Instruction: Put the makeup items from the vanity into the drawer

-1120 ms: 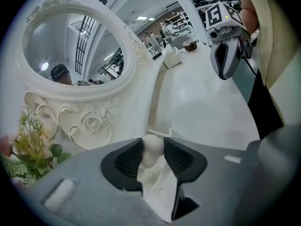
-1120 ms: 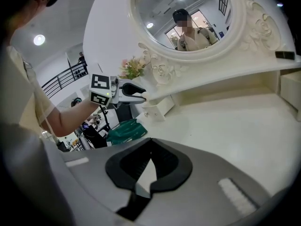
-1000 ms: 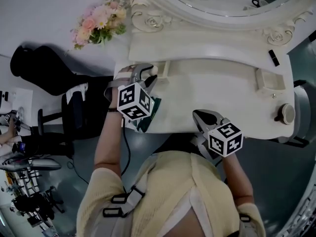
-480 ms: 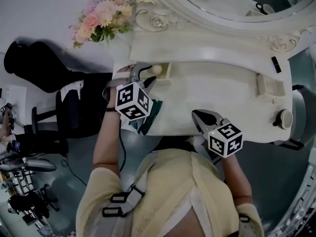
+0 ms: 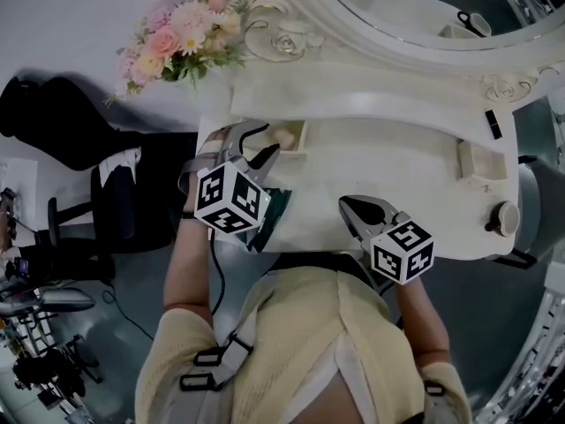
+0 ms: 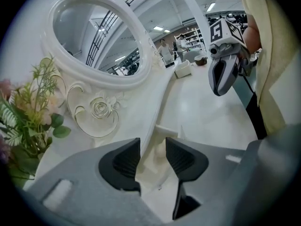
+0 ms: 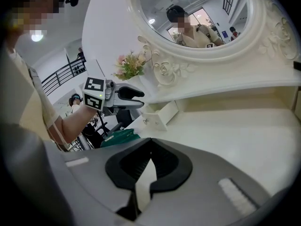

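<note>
Head view: the left gripper is hovering at the left end of the white counter, directly over a small open drawer. A small beige makeup item is lying inside that drawer. A green packet is sitting at the counter's front edge, partly under the left gripper's marker cube. The right gripper is hanging over the front edge near the middle, well apart from the drawer. A small black stick is lying on the raised ledge at far right, below the mirror. Flowers are standing at upper left.

Left gripper view: the jaws are standing spread, having just been opening. The pads are pressing on nothing. The beige item is showing through the gap, beyond the tips, down in the drawer.

Right gripper view: the jaws are pressed together with nothing between them, pointing across the bare counter. The open drawer, the green packet and the left gripper are showing at left, with the flowers behind them.
</note>
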